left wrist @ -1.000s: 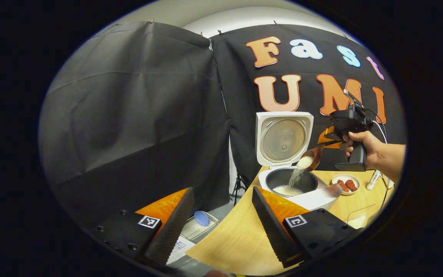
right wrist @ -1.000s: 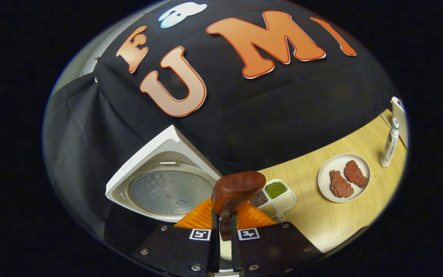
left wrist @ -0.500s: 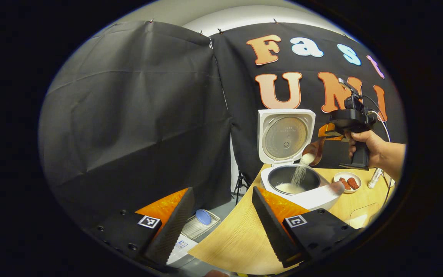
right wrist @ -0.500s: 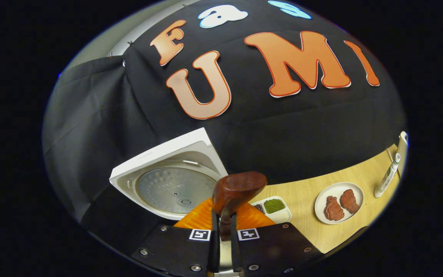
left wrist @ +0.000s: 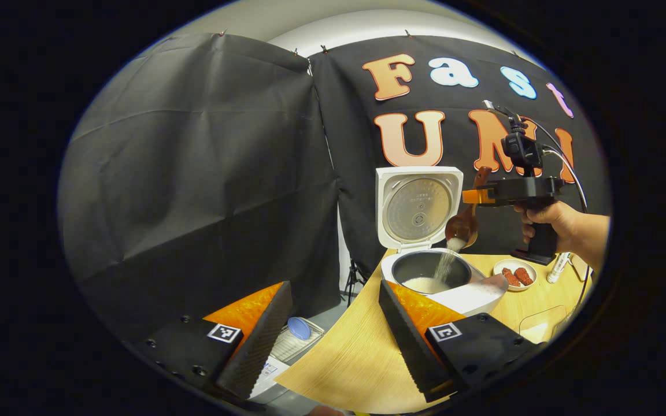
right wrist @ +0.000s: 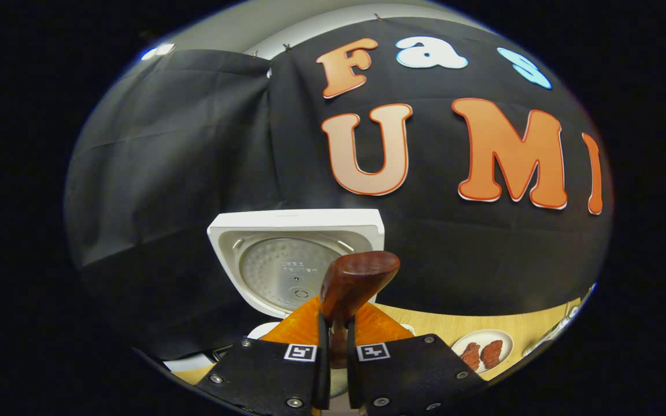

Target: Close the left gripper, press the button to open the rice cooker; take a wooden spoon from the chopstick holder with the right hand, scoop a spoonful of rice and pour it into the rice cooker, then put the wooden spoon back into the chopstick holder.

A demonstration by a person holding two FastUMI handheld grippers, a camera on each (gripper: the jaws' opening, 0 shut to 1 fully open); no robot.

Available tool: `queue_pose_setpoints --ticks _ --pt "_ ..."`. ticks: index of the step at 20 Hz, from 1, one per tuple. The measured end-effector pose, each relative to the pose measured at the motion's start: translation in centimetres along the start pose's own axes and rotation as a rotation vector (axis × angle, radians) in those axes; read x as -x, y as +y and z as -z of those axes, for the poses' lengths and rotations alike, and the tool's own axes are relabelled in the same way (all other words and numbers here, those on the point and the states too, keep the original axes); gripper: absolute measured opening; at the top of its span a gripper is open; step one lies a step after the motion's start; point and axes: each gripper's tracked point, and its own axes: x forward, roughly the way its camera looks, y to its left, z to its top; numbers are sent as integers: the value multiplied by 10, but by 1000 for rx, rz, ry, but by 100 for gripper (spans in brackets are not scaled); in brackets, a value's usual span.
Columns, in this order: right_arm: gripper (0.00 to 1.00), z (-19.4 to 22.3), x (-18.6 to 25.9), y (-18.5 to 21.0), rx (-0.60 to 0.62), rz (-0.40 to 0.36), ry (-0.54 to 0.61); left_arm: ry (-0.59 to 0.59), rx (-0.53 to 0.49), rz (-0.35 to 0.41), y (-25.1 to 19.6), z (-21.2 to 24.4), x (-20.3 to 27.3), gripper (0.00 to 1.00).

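Wooden spoon: a dark reddish-brown wooden spoon [right wrist: 357, 280] is clamped by its handle between the two fingers of the right gripper [right wrist: 333, 370]; in the right gripper view its bowl rises just beyond the fingertips.
Left gripper: the left gripper [left wrist: 333, 335] is nearest in its own view, fingers spread wide with nothing between them, held over the near edge of the light wooden table [left wrist: 356, 358].
Rice cooker: the white rice cooker [left wrist: 443, 280] stands on the table beyond the left gripper, its square lid [left wrist: 418, 207] upright at the far side and its dark inner pot uncovered.
Rice: white rice [left wrist: 424, 284] lies in the bottom of the pot, and a thin stream falls from the tilted spoon [left wrist: 462, 226] above it.
Right hand: a hand [left wrist: 547, 222] at far right grips the right gripper's handle above the table.
Plate: a small white plate with two red-brown pieces [left wrist: 517, 274] sits on the table right of the cooker.
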Motion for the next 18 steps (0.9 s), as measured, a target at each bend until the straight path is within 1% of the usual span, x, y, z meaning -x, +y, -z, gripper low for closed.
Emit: queue_pose_setpoints --ticks 4,7,11,14,16,18 --pt "11 -6 10 10 157 -17 -47 -7 -2 4 -8 -3 4 100" --pt "11 -7 14 14 204 -27 -70 -9 -4 4 -14 -4 10 100" --pt "11 -17 21 18 211 -50 -118 -9 -1 -3 -19 -3 17 100" --pt "11 -17 31 19 190 -64 -130 -4 -1 -17 -20 0 26 100" --pt "11 -17 45 12 129 -75 -123 5 6 -21 -23 3 29 100" --pt "11 -13 61 -7 52 -70 -106 11 4 -15 -31 3 31 100"
